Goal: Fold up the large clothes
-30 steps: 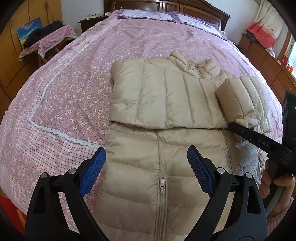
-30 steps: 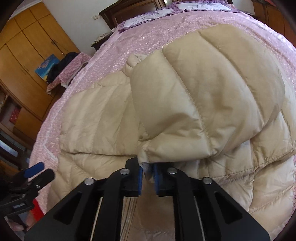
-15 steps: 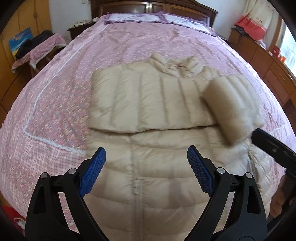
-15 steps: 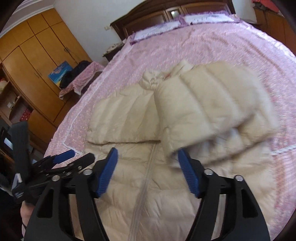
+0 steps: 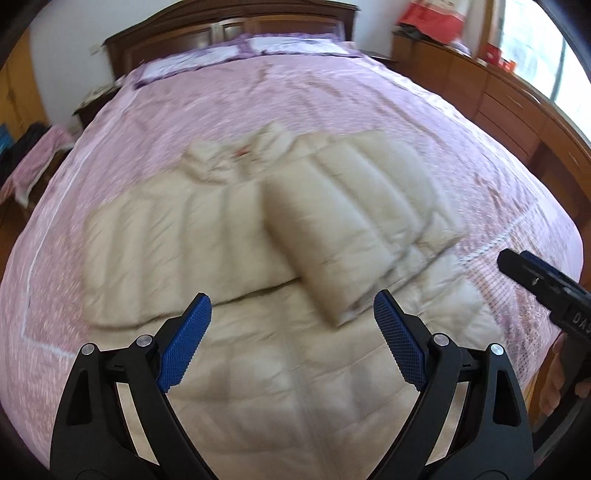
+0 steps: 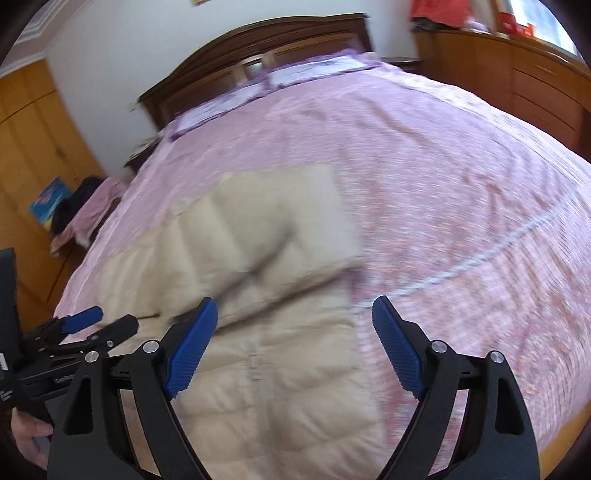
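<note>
A beige puffer jacket (image 5: 280, 376) lies front up on the pink bedspread (image 5: 332, 107), zipper down the middle. Both sleeves are folded across the chest: the left one (image 5: 177, 236) flat, the right one (image 5: 354, 221) lying on top at a slant. My left gripper (image 5: 291, 347) is open and empty above the jacket's lower front. My right gripper (image 6: 291, 347) is open and empty over the jacket's right edge (image 6: 332, 369); it also shows at the right in the left wrist view (image 5: 535, 280). The left gripper shows at the lower left of the right wrist view (image 6: 96, 325).
A dark wooden headboard (image 5: 229, 26) and pillows (image 5: 295, 44) stand at the far end. Wooden drawers (image 5: 509, 96) line the right side. A chair with clothes (image 6: 85, 210) and wardrobes (image 6: 29, 140) stand at the left.
My right gripper let go of the right sleeve, which now lies folded across the chest, and pulled back to the right. Both views have swung toward the right.
</note>
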Available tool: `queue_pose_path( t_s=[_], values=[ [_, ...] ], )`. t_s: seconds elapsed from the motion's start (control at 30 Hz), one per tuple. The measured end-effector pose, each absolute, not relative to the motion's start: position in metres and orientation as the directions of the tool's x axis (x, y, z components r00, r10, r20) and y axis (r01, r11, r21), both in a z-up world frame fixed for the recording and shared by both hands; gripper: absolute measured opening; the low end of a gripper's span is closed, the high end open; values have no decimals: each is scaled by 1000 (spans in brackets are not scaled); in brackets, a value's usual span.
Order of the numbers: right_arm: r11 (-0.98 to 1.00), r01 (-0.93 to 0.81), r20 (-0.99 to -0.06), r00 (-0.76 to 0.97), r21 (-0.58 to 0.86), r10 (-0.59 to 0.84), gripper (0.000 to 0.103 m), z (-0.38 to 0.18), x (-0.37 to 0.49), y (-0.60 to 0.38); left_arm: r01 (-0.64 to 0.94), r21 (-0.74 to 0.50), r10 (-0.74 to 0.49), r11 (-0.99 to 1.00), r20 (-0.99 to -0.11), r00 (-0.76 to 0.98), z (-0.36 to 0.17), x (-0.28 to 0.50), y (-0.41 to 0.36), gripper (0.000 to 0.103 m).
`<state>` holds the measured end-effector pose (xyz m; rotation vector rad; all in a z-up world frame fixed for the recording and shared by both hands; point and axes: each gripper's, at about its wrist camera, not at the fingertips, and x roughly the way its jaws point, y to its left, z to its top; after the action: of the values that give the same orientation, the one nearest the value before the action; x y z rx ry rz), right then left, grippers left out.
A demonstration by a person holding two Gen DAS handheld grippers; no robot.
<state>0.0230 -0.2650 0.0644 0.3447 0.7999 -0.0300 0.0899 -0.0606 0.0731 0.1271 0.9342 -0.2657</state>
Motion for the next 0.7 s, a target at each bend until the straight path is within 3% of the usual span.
queue_pose_path(
  t_s=[0.27, 0.57, 0.6, 0.67, 0.7],
  values=[
    [901, 273, -745, 662, 337, 78, 84, 40, 18, -305, 376, 58, -182, 925, -802, 569, 65, 106, -133, 89],
    [875, 306, -753, 651, 375, 94, 84, 25, 12, -323, 401, 256, -74, 879, -760, 646, 44, 126, -189, 88],
    [873, 309, -753, 651, 378, 96, 84, 24, 12, -324, 400, 262, -69, 878, -759, 647, 43, 127, -191, 83],
    [870, 309, -752, 651, 384, 101, 84, 22, 12, -325, 401, 265, -67, 877, -759, 648, 40, 130, -194, 62],
    [869, 309, -752, 651, 386, 102, 84, 22, 11, -325, 407, 258, -77, 876, -760, 646, 41, 130, -194, 47]
  ],
)
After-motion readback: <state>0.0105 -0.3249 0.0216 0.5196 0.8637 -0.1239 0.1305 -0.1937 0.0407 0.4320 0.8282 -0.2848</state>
